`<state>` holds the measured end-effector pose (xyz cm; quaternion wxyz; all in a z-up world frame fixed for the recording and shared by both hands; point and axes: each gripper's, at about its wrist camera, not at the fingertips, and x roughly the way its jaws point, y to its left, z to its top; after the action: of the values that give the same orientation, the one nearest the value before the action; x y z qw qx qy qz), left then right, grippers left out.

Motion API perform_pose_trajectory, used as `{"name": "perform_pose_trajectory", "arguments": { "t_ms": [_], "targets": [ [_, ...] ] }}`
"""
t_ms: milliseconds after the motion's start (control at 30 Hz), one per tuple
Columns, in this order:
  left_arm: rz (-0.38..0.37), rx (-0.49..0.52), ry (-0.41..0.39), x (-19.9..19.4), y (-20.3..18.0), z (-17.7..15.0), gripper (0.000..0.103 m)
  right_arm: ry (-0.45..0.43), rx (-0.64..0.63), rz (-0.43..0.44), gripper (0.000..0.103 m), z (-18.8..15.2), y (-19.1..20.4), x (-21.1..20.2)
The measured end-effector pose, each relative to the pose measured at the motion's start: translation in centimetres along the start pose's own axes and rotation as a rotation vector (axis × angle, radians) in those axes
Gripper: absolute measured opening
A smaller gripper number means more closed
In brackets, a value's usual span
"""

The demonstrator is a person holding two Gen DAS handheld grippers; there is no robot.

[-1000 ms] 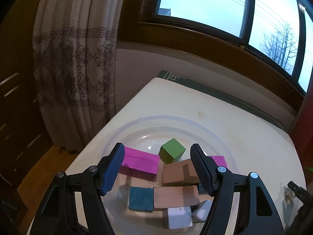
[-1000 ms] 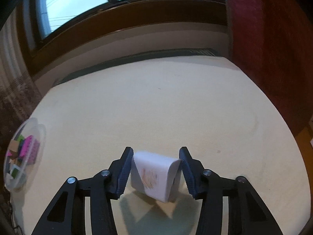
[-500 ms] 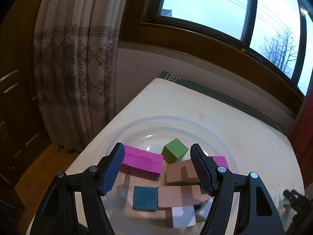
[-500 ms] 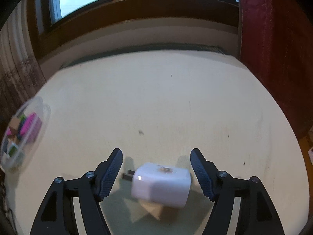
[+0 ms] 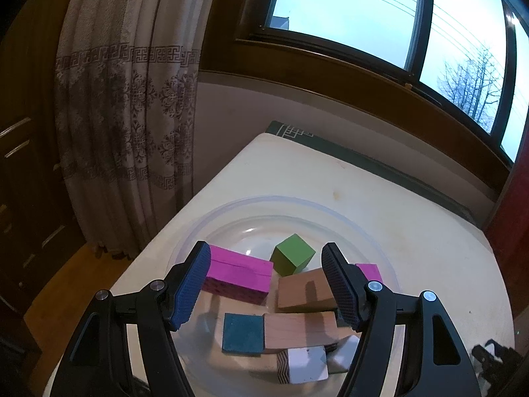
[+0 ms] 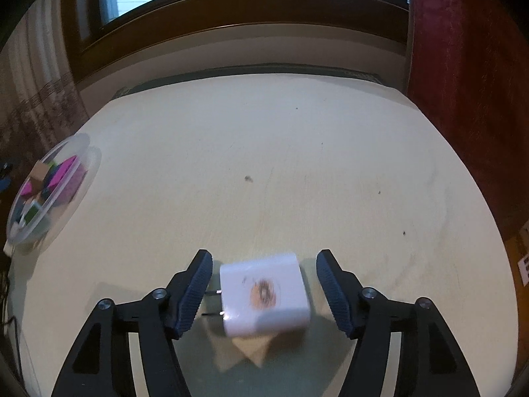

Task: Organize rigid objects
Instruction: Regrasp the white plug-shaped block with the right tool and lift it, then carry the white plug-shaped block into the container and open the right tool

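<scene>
Sorting nearly done, by look of it. Counter (image 6: 297,152) mostly bare. Clear bowl (image 5: 231,211) near left edge already holds many blocks: pink block (image 5: 238,276), green cube (image 5: 292,254), others. White plug charger (image 6: 264,294) not in bowl, near front edge, blurry; touching counter or not, cannot tell. Right hand-held gripper (image 6: 263,286) spread wide around charger, not squeezing. Left hand-held gripper (image 5: 266,284) spread wide above bowl, holding nothing.
</scene>
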<state>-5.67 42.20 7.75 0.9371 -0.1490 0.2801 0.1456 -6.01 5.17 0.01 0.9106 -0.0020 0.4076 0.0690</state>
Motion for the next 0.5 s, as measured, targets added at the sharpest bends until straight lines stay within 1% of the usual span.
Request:
{"name": "perform_pose_trajectory", "arguments": {
  "t_ms": [167,233,333,400,500],
  "targets": [
    [0.000,0.002,-0.002,0.0,-0.1,0.1,0.071,0.023,-0.058,-0.008,0.069,-0.9,1.0,-0.1],
    [-0.002,0.004,-0.001,0.1,-0.1,0.1,0.071,0.015,-0.069,-0.020,0.065,-0.9,1.3,-0.1],
    [-0.005,0.010,-0.002,-0.1,-0.2,0.2,0.071,0.018,-0.063,-0.013,0.065,-0.5,1.4,0.1],
    [-0.005,0.009,-0.005,-0.1,-0.1,0.2,0.071,0.021,-0.057,0.005,0.065,-0.2,1.6,0.2],
    [-0.005,0.006,-0.007,-0.1,0.0,0.3,0.071,0.014,-0.050,0.061,0.065,0.7,2.7,0.2]
  ]
}}
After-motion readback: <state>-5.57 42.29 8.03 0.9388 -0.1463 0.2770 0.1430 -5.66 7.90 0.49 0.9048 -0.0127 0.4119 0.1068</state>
